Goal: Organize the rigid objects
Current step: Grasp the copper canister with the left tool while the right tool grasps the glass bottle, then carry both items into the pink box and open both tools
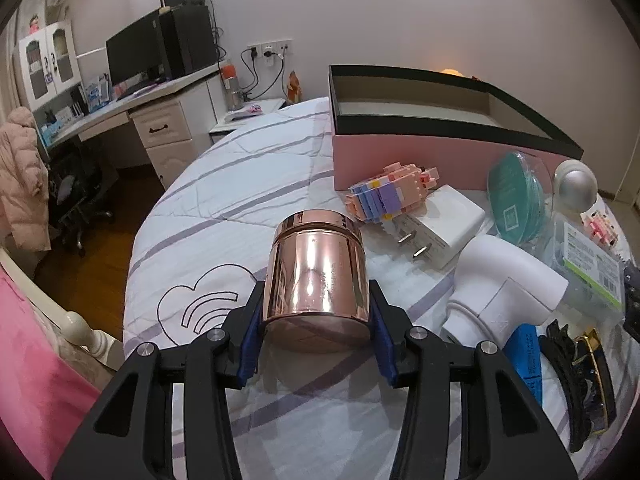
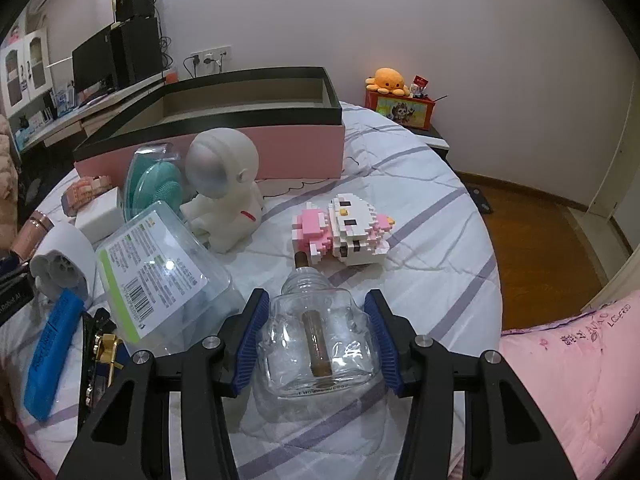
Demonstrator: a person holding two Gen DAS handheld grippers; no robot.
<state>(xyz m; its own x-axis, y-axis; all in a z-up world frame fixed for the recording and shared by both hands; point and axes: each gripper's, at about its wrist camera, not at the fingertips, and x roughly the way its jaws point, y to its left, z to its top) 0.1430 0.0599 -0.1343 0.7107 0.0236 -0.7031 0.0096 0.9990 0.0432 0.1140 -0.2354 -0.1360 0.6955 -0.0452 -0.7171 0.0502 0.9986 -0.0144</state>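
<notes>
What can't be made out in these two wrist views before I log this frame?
- Left wrist view: the floor of the pink box is hidden by its near wall.
- Left wrist view: the print on the rose-gold jar is lost in glare.
- Right wrist view: the raised lettering on the glass bottle is too small to read.
- Right wrist view: the blue item is partly covered by the plastic container.

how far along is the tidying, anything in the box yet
Done: nothing shows inside the pink box. In hand: the left gripper clamps the rose-gold jar; the right gripper clamps the glass bottle. Left: the astronaut figure, white charger and block cat.
</notes>
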